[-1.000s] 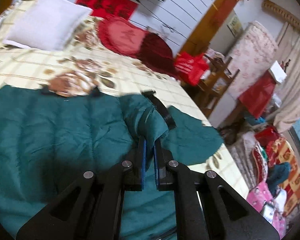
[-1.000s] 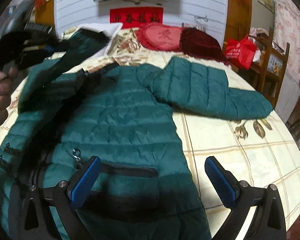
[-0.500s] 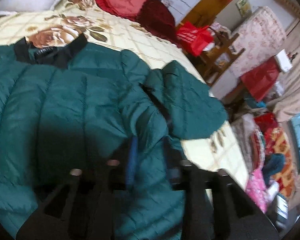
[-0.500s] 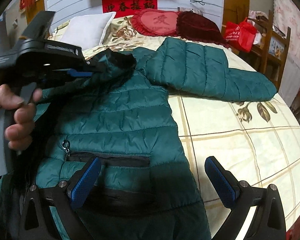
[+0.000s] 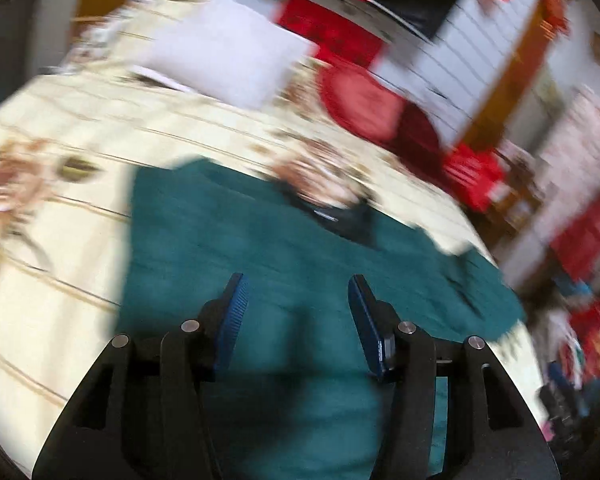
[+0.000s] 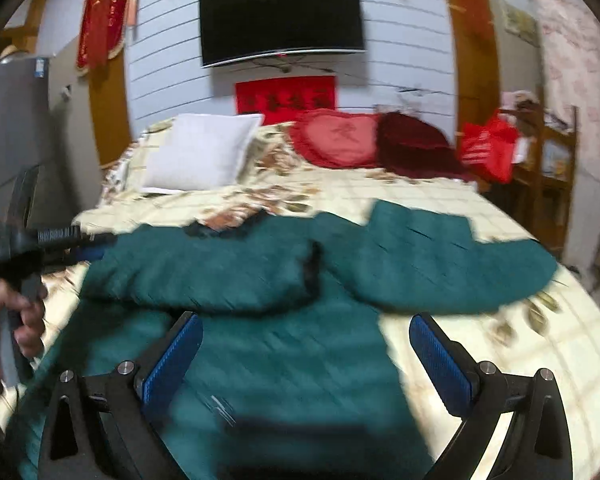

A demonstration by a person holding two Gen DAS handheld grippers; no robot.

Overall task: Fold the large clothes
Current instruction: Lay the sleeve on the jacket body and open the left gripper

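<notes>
We see teal down jacket [image 6: 284, 344] flat on bed [image 6: 480, 344], one side folded over the body, other sleeve [image 6: 452, 264] outstretched toward right. Right gripper [image 6: 306, 360] nearer, fingers spread, empty. Left gripper [image 5: 296, 312] fingers opening, nothing between.
</notes>
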